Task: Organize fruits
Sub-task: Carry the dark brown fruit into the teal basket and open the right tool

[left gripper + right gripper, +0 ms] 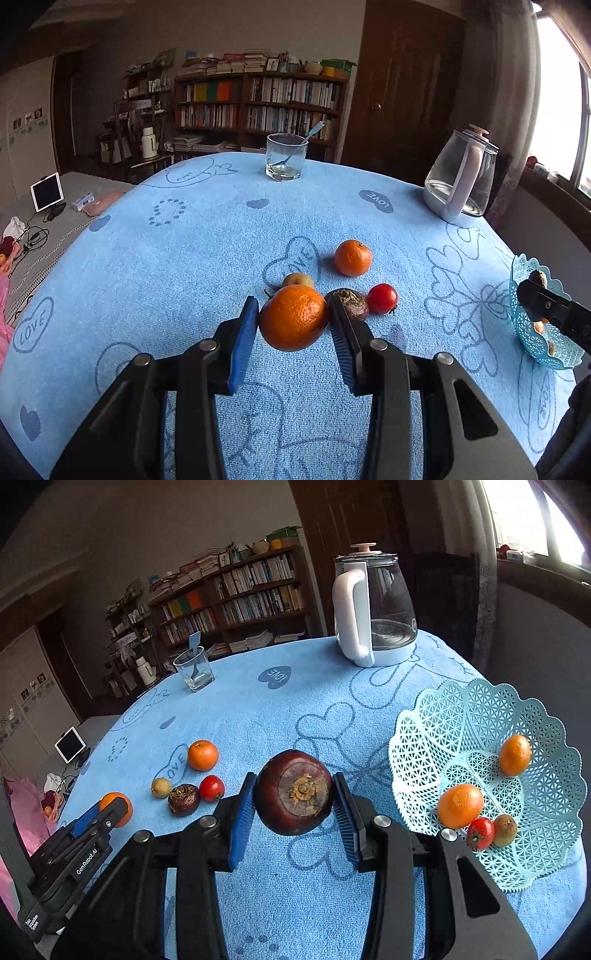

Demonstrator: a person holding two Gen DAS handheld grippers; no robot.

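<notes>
Gripping at mid-frame of its own view, your right gripper point(294, 794) has its blue pads clamped on a dark purple fruit point(293, 792), dried calyx facing the lens, hanging just left of the lattice basket point(436, 716) that fills the right side. The rind looks hard and smooth, so it should bear a firm squeeze across its widest girth but may roll if taken off-centre. Your left gripper point(293, 317) brackets a large orange point(293, 317) at centre frame; the pads appear to touch its sides, though whether they bite I cannot tell. Its skin looks pebbled and grippy, the flesh likely soft, so take it across the middle and squeeze gently.
</notes>
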